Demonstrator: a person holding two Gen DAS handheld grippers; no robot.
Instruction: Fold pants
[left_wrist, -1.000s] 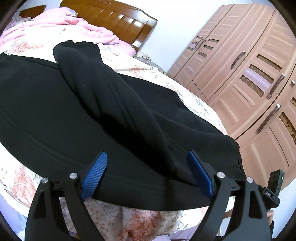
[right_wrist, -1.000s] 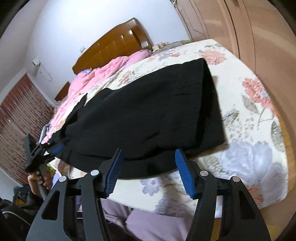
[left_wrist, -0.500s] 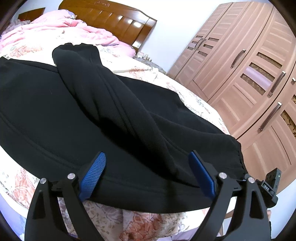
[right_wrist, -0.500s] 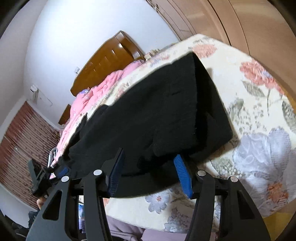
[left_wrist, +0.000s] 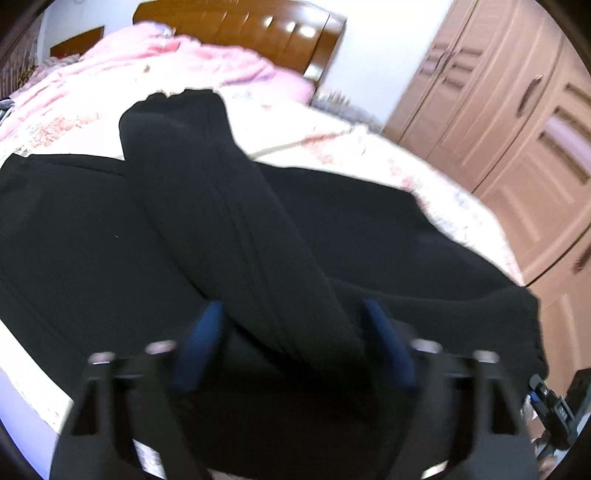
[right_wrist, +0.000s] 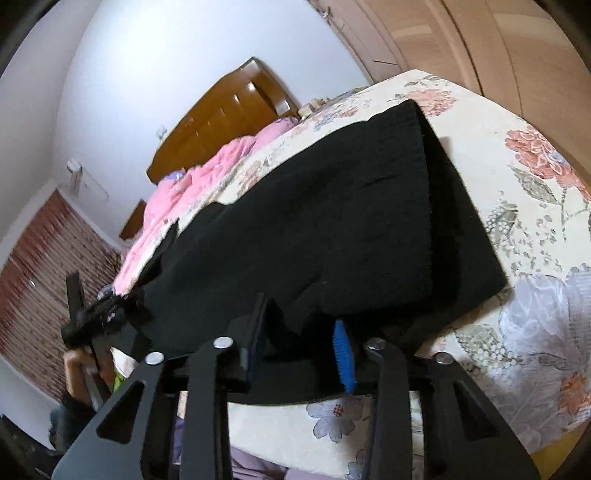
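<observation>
Black pants (left_wrist: 229, 236); floral cream bedsheet (right_wrist: 535, 206); pink blanket (left_wrist: 166, 62); blue-padded black claws.

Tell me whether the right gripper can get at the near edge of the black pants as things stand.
Probably yes: the right gripper is open with the black pants edge already between its blue pads, nothing in the way.

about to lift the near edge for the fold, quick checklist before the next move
1. Left gripper astride the near edge of the pants: ok.
2. Left jaws shut on fabric: not ok, open.
3. Right gripper at the edge by the waistband: ok.
4. Right jaws clamped: cannot tell, narrowed around cloth.
5. Crossed leg lying flat: not ok, bunched.
6. Pants fully on the bed: not ok, edge overhangs.
</observation>
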